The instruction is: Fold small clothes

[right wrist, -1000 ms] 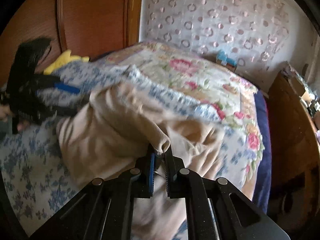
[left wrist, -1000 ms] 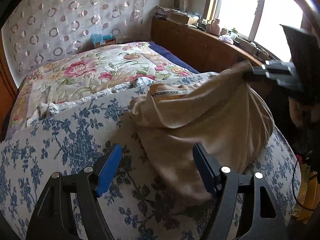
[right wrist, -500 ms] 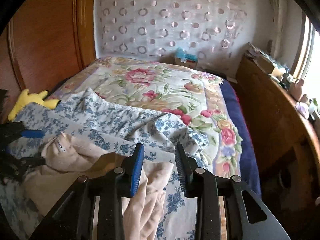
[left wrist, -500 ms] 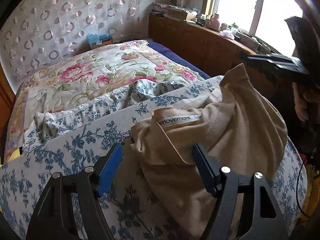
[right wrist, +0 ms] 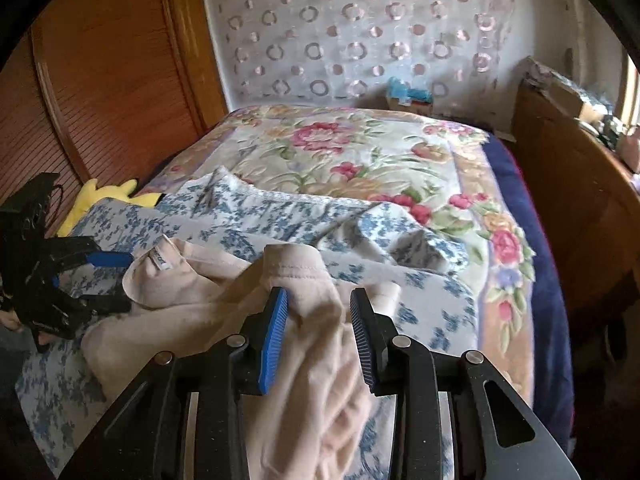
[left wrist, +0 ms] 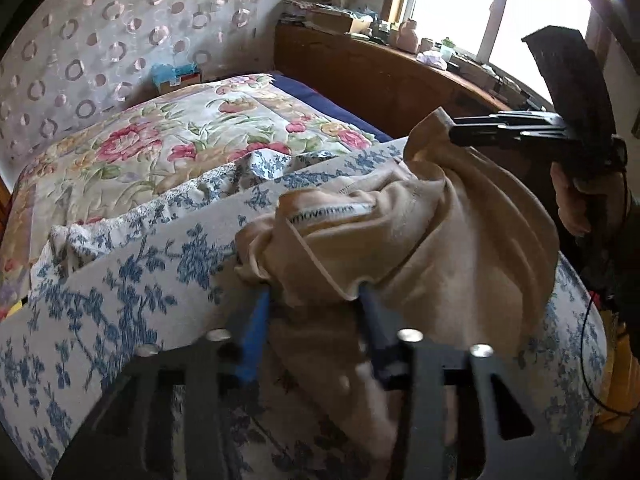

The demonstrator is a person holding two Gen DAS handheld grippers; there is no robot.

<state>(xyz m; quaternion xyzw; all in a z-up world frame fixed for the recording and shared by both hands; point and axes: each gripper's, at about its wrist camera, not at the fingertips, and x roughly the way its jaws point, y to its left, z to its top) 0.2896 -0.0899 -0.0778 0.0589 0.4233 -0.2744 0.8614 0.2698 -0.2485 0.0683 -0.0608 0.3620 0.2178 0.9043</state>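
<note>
Cloth was the thing to be mastered: a beige garment [left wrist: 432, 248] lay bunched on the blue-flowered sheet [left wrist: 132, 280] of the bed, its labelled neckband turned up towards the left wrist camera; the left gripper [left wrist: 316, 320] had just been closing, and its fingers [left wrist: 256, 324] were seen drawn in on a fold at the near edge, though blur made it hard to say that the pads truly pressed; the right gripper [right wrist: 318, 334] had just been opening, its fingers [right wrist: 276, 332] stood apart with loose fabric lying between them, unpinched. A sound fold was judged to need one layer taken at each side, not a wad; the right hold was best retaken at a hem corner, the cloth then drawn taut and laid flat on the sheet before any crease was attempted.
</note>
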